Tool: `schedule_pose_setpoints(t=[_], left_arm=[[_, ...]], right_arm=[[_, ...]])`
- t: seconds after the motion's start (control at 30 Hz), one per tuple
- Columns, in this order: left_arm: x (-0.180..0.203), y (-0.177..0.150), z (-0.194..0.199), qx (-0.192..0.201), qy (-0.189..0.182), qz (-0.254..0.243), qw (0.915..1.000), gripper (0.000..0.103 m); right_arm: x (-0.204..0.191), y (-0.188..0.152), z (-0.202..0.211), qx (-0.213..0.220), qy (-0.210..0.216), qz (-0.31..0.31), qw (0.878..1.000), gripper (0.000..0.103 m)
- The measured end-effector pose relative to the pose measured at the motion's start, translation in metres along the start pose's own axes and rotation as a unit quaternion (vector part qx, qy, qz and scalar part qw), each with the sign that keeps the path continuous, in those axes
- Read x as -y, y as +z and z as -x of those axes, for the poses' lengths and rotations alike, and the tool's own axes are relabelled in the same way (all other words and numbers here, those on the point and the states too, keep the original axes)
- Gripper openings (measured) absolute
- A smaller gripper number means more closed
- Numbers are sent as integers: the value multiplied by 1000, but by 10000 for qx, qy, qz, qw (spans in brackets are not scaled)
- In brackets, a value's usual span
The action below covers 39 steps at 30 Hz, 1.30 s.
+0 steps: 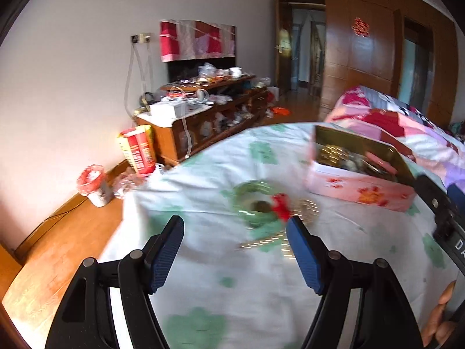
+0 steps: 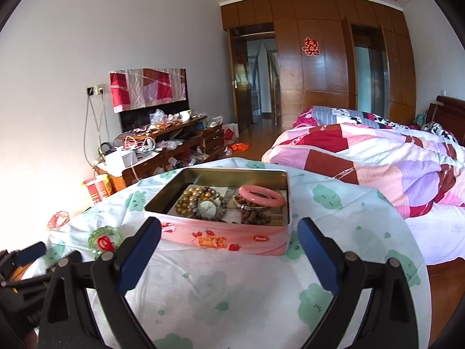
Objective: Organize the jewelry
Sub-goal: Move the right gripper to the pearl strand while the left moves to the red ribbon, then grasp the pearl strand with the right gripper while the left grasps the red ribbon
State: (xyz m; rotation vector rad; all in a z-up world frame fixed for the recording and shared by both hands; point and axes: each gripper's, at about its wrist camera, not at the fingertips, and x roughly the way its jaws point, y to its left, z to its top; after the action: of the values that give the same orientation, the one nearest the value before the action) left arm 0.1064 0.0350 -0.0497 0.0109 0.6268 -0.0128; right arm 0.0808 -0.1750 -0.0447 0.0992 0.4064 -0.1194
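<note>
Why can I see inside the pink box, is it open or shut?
Open. The pink tin has no lid on, so the pink bangle and watch show inside.

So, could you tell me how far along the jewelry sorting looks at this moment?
Mostly done: the pink tin already holds a pink bangle, a watch and bead bracelets. Nothing is in hand; the left gripper and right gripper are both open and empty. Left to do: the green bangle with a red knot lies on the sheet beside the tin, with the left gripper facing it.
</note>
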Motion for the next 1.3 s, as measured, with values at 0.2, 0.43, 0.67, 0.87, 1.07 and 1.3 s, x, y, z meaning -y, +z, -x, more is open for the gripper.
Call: schedule_pose_setpoints(t=[0.2,0.43,0.67,0.87,1.07,1.3], left_arm=[[-37,4,2,308,490,259,9980,73],[-37,-14,-16,-75,268,311,9991,73],[-41,-23,-24,-331,127,442,9984,73],[-48,-25,-22,-339,195,481,9981,73],[-46,-26,-24,-426,160,469,9979,73],[-35,-22,-21,-360,-26,251,9990,73]], right_arm=[[-6,-4,-7,-486,320,-131,9982,82],[-27,-15,-32,-1372,1111,-439,9833,65],[-71,-23,-58,-1991,1588,-44,9670,64],[-101,-34,-79,-2436,1724,399,9536,43],[-106,-36,-80,-2475,1642,705,9523,21],[-71,-32,-67,-2270,1459,538,9614,9]])
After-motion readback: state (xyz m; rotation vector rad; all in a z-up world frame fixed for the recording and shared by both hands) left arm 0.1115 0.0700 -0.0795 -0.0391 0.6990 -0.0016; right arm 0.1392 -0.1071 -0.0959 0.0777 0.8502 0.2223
